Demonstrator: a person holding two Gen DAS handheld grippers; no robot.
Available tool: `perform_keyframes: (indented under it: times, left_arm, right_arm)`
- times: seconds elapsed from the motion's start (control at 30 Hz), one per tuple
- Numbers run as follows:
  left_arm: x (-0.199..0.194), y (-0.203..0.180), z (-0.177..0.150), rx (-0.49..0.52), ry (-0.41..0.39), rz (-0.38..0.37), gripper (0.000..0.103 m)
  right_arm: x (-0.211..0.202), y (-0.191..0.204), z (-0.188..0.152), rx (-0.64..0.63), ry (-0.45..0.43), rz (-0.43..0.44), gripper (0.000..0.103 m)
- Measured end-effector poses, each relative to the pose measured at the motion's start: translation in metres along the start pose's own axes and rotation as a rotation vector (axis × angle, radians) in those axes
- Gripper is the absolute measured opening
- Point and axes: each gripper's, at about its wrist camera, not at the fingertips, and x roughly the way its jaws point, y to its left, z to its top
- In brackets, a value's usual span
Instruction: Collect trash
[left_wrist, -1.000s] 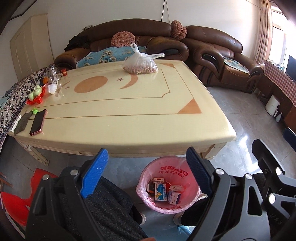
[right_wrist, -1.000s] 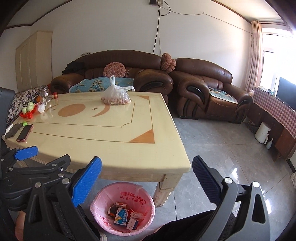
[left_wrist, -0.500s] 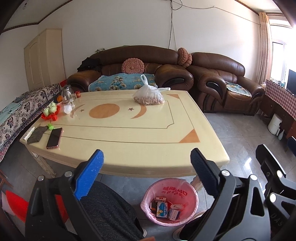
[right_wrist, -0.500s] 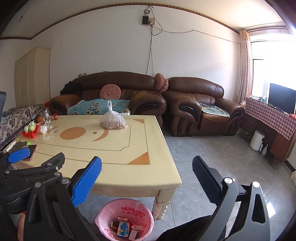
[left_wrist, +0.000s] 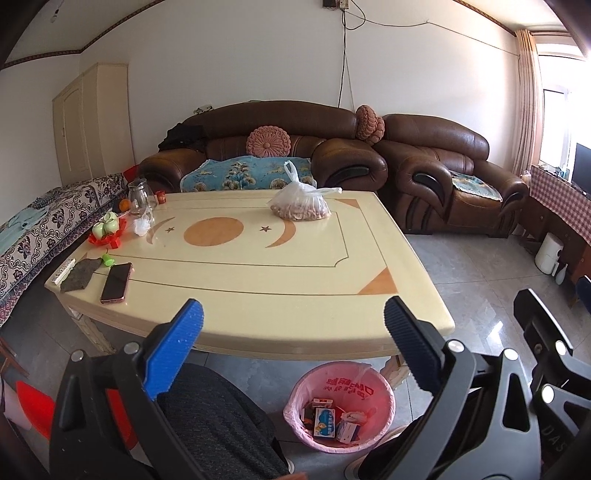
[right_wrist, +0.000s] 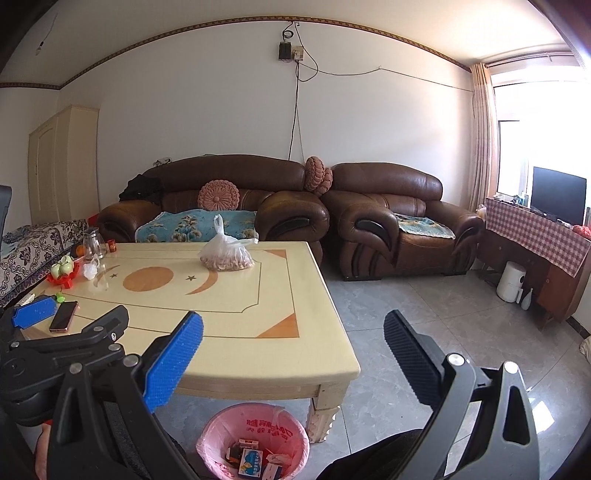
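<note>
Bright daylight, window (right_wrist: 535, 122) glare, fisheye warp

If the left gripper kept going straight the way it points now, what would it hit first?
Probably the table: the open left gripper aims at its bare near edge, above the pink bin. Depth is hard to judge through the fisheye.

A cream desk (right_wrist: 236, 325) with orange moon inlays stood ahead of the claws, and beyond it a brown leather sofa (right_wrist: 221, 199) and armchair (right_wrist: 399, 221) lined the white wall (right_wrist: 221, 110). Grey glossy floor tiles (right_wrist: 424, 332) stretched off right toward a bright curtained window (right_wrist: 535, 110).
</note>
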Motion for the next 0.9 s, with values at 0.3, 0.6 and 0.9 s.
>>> perform_keyframes:
  times: [0.3,0.6,0.9]
  left_arm:
    - [-0.0031,0.0000,0.0021,0.004,-0.006,-0.003,0.096]
    - [-0.0040,-0.0019,0.0023,0.009,-0.008,-0.006,0.096]
    - [-0.0056,-0.0022,0.0025,0.011,-0.010,-0.006,0.096]
  right_arm:
    - [-0.0032,-0.0005,0.0015,-0.001,-0.007,-0.008,0.096]
    - [-0.0076,-0.0018,0.0026,0.000,-0.020,-0.017,0.096]
    - [-0.0094,-0.0023,0.0039,0.003,-0.021,-0.014,0.096]
